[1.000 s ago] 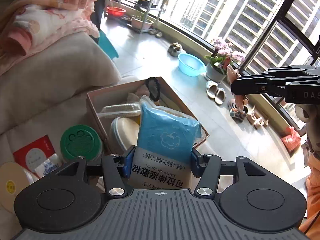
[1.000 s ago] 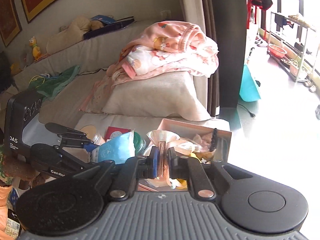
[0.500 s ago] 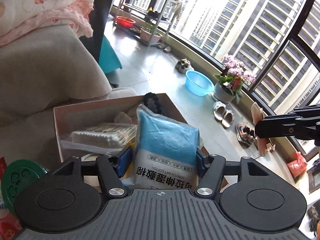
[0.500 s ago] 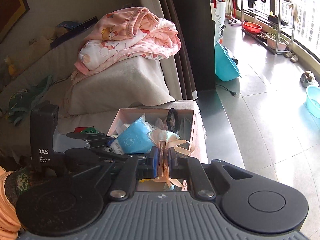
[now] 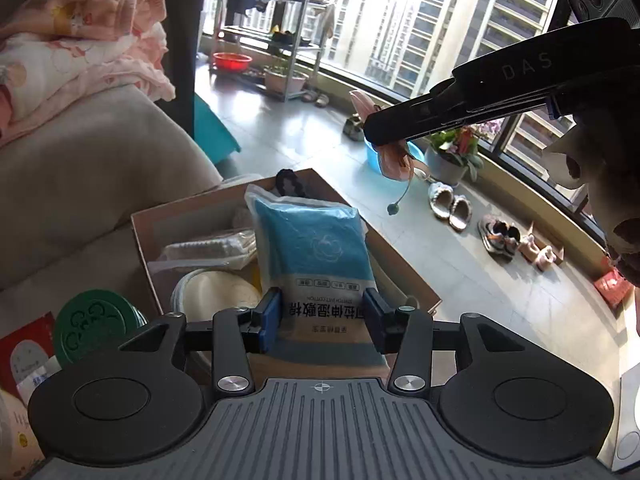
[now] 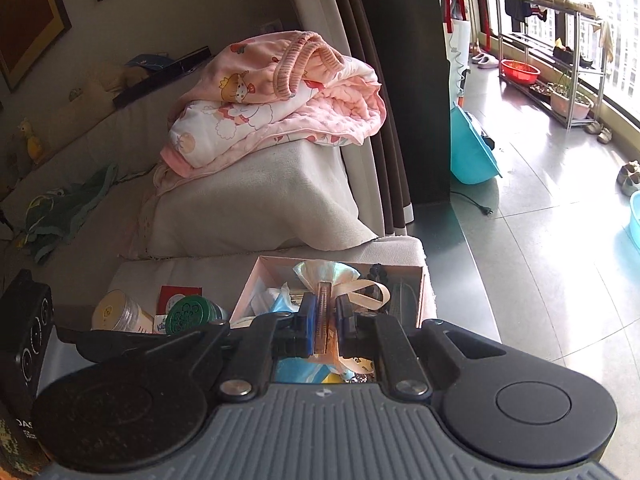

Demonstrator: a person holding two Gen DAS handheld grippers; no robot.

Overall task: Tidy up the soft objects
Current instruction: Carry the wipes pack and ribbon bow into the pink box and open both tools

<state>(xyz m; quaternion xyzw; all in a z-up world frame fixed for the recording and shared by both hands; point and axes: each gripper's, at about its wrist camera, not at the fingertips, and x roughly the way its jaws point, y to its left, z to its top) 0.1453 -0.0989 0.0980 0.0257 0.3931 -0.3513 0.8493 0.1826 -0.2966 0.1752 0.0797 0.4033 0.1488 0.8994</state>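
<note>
Now: left gripper point(image 5: 323, 322) closing on blue cotton pack point(image 5: 316, 256), pads against pack's lower sides, pack upright over cardboard box point(image 5: 404, 280). Right gripper point(image 6: 325, 320) clenched on small ribbon pouch point(image 6: 325, 276), hovering at box's 6 o'clock edge. Advice: lower pack at box's 3 o'clock side, clear of swab bag point(image 5: 208, 246) at 9 o'clock; release only once bottom rests. Pouch next.

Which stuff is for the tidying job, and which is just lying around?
For the job:
blue cotton pack, between the closing left gripper
ribbon pouch in the right gripper
box

Lying about:
green lid
pink blanket
slippers
blue basin
</note>
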